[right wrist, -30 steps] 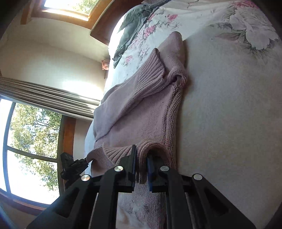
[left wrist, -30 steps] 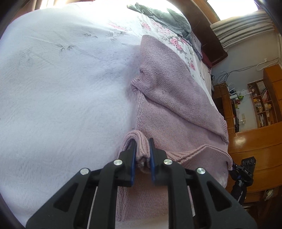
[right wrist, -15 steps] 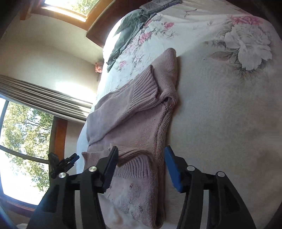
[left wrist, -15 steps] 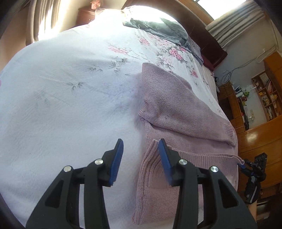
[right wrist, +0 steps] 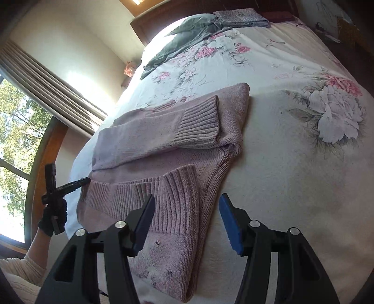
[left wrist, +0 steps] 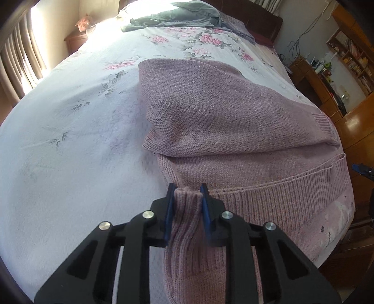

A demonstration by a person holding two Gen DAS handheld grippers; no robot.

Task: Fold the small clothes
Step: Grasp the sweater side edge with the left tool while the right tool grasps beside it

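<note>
One second ago both tools pinched the sweater's ribbed hem; half a second ago both stood open above it. Now the left tool (left wrist: 186, 195) has closed again on a bunch of the ribbed hem (left wrist: 187, 210) of the pink sweater (left wrist: 224, 121) near the bed's (left wrist: 70, 140) near edge, while the right tool (right wrist: 185, 214) remains spread wide, its blue pads (right wrist: 230, 222) clear of the knit.

Floral-print bed (left wrist: 70, 131), pink knit sweater (left wrist: 233, 121) spread on it, grey garment (left wrist: 173, 16) near the headboard
</note>
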